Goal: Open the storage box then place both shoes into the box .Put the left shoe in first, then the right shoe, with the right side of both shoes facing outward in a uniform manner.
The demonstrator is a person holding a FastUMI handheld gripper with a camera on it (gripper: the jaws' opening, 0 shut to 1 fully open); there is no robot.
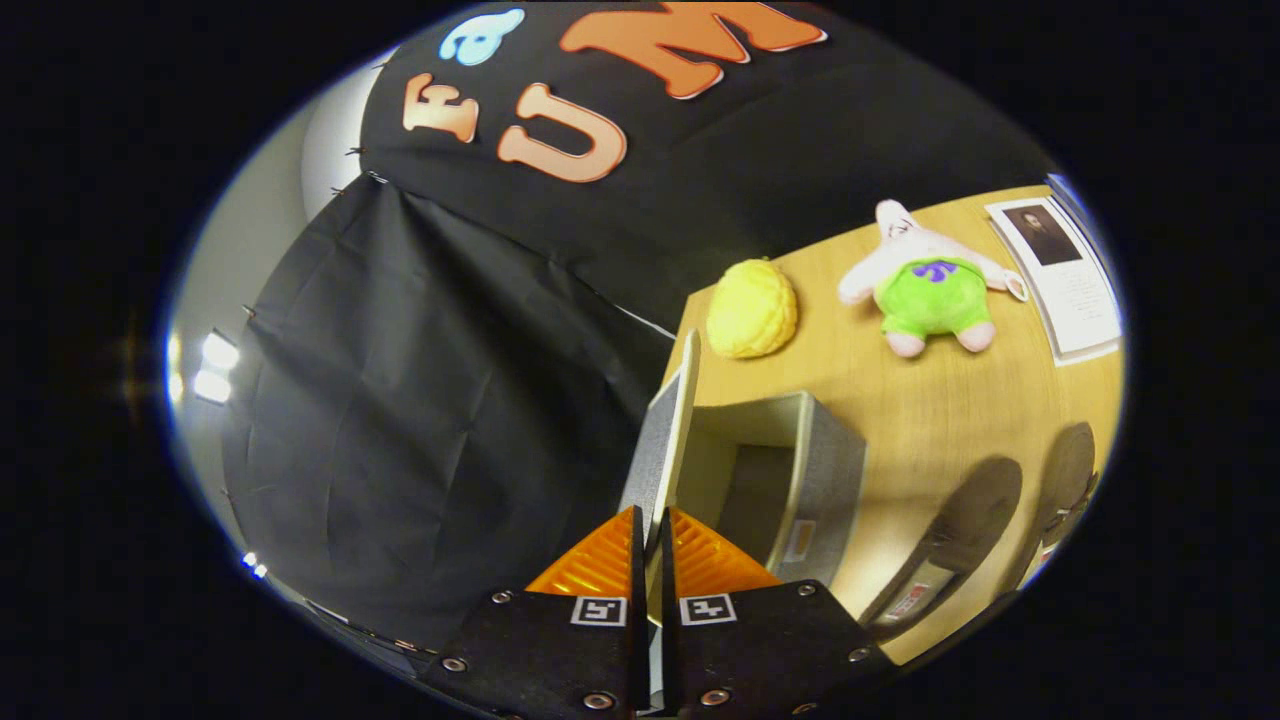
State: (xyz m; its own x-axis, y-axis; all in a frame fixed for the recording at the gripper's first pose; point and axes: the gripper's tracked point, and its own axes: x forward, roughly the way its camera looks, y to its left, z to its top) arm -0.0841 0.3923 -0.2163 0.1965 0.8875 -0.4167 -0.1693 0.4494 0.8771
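Claw (650,535) at bottom centre, fingers nearly together, pinching the thin edge of the storage box lid (668,440); both fingers press on the lid's lower edge. Lid stands raised, roughly upright, running up from the fingertips toward frame centre. Storage box (815,480) just right of the lid, grey walls, open, pale inside, nothing seen in it. Two dark shoes (965,525) lower right on the desk (940,400), side by side, apart from the box; second shoe (1062,480) near the frame's right rim. Farther, centre-right: yellow round plush (752,308), then pink plush with green shorts (930,285). Upper right: white printed sheet (1062,275) at desk edge.
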